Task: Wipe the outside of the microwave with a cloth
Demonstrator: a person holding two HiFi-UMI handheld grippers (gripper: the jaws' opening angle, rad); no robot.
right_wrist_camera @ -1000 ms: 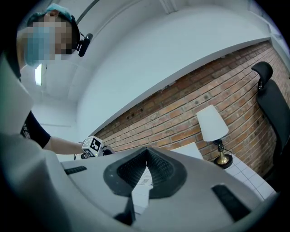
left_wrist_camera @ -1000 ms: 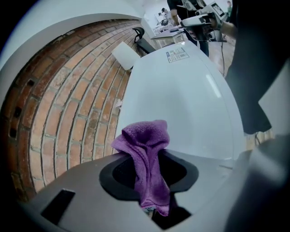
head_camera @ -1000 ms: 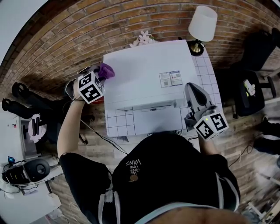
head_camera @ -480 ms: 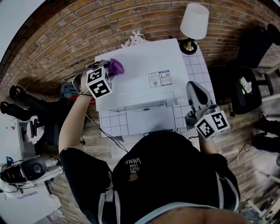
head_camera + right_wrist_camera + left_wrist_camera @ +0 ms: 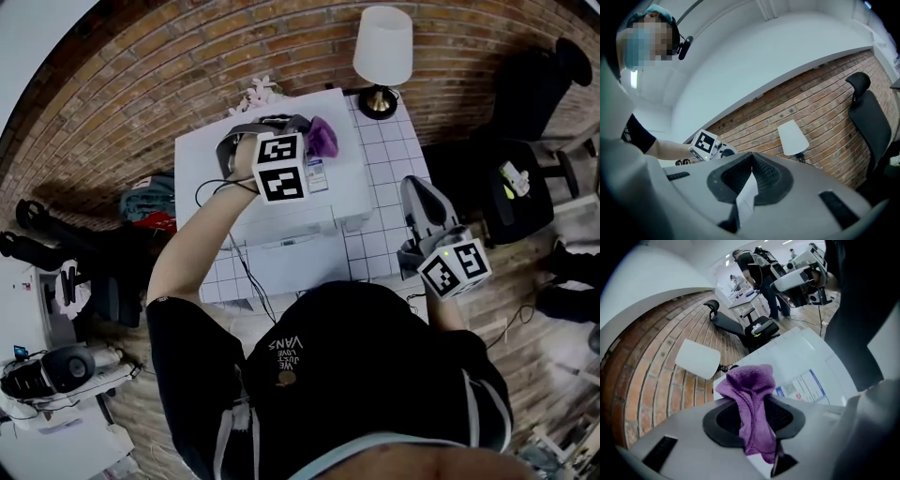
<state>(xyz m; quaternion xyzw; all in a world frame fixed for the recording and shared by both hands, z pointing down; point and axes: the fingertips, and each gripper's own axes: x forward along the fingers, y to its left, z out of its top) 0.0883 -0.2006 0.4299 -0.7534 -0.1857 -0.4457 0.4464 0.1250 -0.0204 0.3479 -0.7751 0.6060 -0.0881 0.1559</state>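
Left gripper clamped on purple cloth. In the left gripper view the 2 jaws are closed with the fabric pinched in the seam between them. A bunched head stands out past the tips and a tail trails back between the pads. Cloth sits over the top panel of the white microwave, toward that panel's right rear corner, just beyond the printed label. Whether it presses on the panel or rides just above it cannot be told. Right gripper held off the microwave, over the right edge of the tiled table; jaws together, nothing between them.

Step, as judged: wiping the top panel, stroke near its right end. Nothing shows whether the side walls or door front have been done, so progress is hard to place; likely early to middle.

Next move calls for a firm pinch and the cloth head pressed flat to the panel. From there, either a sweep back toward the left edge, or over the right edge and down the side wall. Table lamp stands near the table's right rear corner, close to the microwave, so a stroke that way wants care.

Cloth: long axis runs in line with the jaws, head pointing away from the person toward the right rear corner and the lamp. Microwave: long axis left to right across the table, door front facing the person.
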